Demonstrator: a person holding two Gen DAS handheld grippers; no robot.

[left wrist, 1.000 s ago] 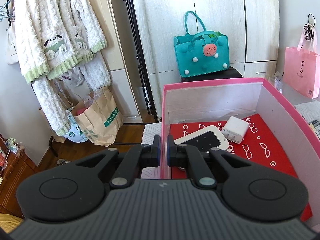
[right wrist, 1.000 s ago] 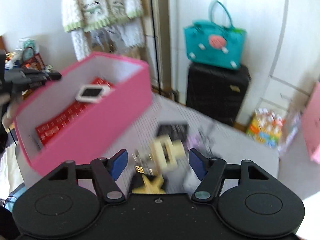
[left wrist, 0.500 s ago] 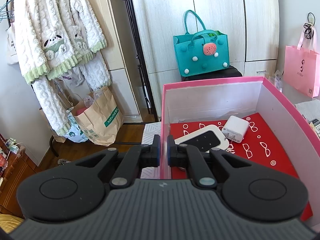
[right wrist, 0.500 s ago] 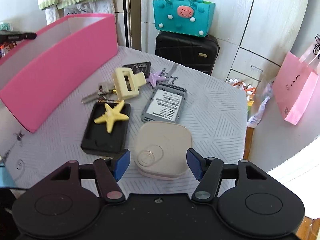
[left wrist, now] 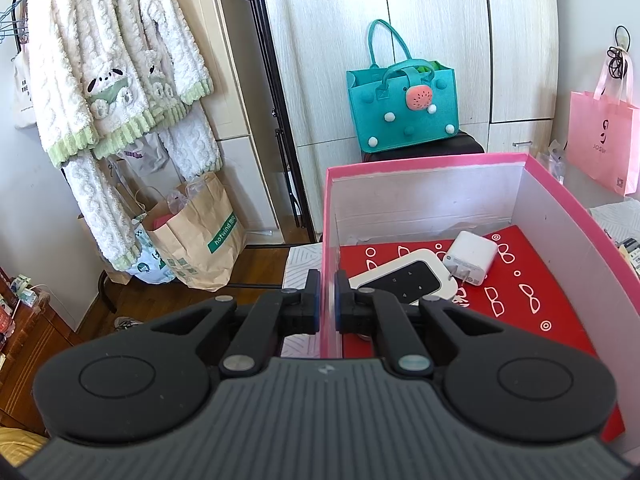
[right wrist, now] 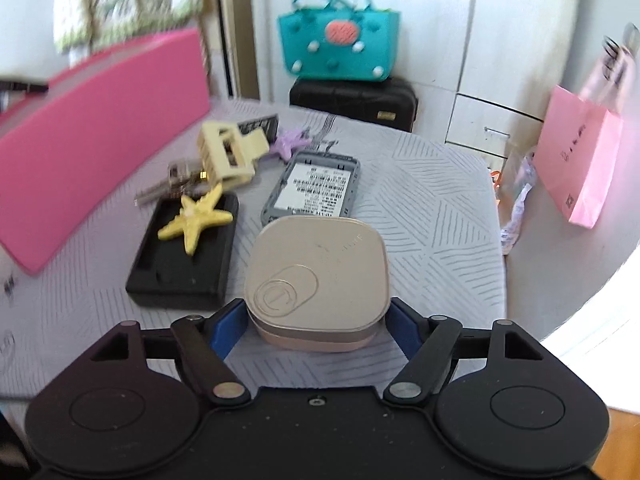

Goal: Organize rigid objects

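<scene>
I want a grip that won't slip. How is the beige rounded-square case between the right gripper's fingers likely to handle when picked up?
The beige case looks rigid, so it should not flex. Its smooth, rounded sides could slip on the pads. It lies flat and low on the table, so tipping or rolling seems unlikely. The right gripper has just been opening and straddles the case, not visibly pressing it.

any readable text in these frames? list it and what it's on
"hotwind" on the green band of the brown paper bag.
"JOSINY", roughly, under a logo on the pink shopping bag; small, uncertain.
Print on the white tote: cut off, unreadable.
Barcode label on the grey case: blurred.
Beige tin embossing: illegible.
</scene>
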